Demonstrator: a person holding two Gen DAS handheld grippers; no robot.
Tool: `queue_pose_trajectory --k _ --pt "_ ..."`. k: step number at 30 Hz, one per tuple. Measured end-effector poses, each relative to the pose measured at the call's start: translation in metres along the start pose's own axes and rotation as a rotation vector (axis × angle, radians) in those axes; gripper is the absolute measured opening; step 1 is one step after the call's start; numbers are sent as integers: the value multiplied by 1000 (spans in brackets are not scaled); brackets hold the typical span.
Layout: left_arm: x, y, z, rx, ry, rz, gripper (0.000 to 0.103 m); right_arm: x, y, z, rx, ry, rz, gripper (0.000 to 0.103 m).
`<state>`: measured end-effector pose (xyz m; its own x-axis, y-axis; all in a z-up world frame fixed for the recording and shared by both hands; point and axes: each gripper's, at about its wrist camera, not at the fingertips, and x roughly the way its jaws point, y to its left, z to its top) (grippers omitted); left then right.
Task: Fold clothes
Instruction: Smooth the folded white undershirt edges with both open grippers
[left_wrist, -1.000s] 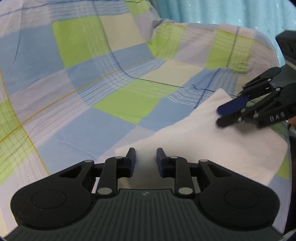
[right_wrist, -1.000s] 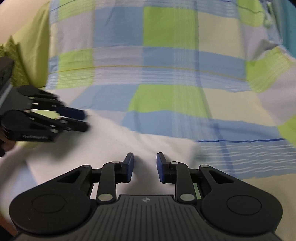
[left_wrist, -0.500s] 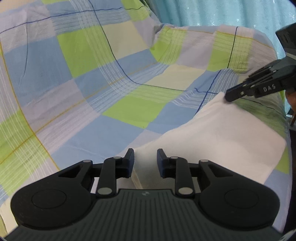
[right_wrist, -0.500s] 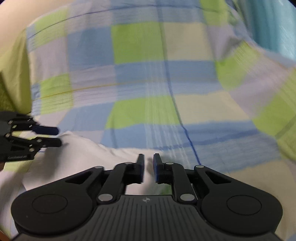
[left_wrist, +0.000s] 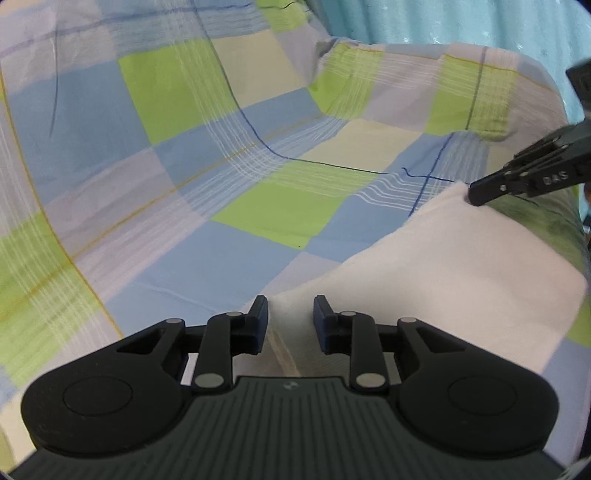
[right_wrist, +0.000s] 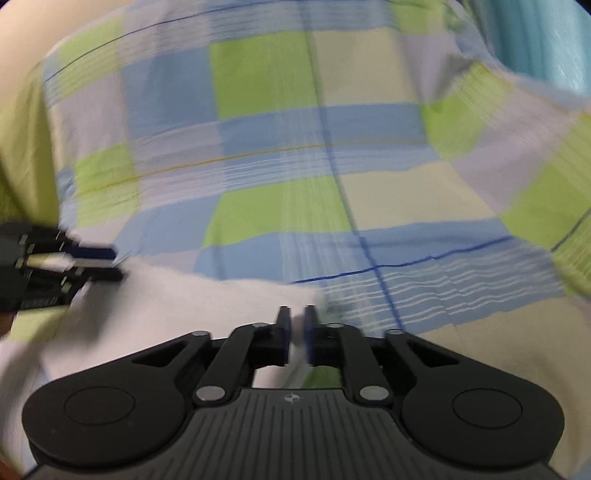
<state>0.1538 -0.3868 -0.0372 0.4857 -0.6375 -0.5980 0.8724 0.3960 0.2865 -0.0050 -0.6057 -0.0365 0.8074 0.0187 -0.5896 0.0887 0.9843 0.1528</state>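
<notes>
Right wrist view: right gripper (right_wrist: 297, 317) fingers pinch the white garment (right_wrist: 192, 306); left gripper (left_wrist: 290, 314) fingers stand apart.

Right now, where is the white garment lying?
The white garment lies on the checked bedsheet, lower right in the left wrist view, with the right gripper pinching its far corner.
</notes>
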Motion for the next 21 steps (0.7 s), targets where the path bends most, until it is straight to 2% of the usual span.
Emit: queue_pose_trajectory --k 4,7,10,12,15,21 --pt "-35 -18 -13 101 -14 -32 24 -32 46 -16 -207 3 44 23" --pt "-45 -33 -27 164 33 -61 24 -44 75 -36 -321 55 52 24" --pt "-44 -42 -39 177 88 -71 24 -39 82 -51 -353 131 36 24" --pt "-44 -45 -45 192 95 -51 24 -37 79 -55 -340 159 26 24" --pt "-46 -45 -46 183 102 -42 24 -41 69 -55 -277 176 13 24" --pt "-48 -47 -48 207 105 -31 23 -49 80 -66 -362 185 -43 26"
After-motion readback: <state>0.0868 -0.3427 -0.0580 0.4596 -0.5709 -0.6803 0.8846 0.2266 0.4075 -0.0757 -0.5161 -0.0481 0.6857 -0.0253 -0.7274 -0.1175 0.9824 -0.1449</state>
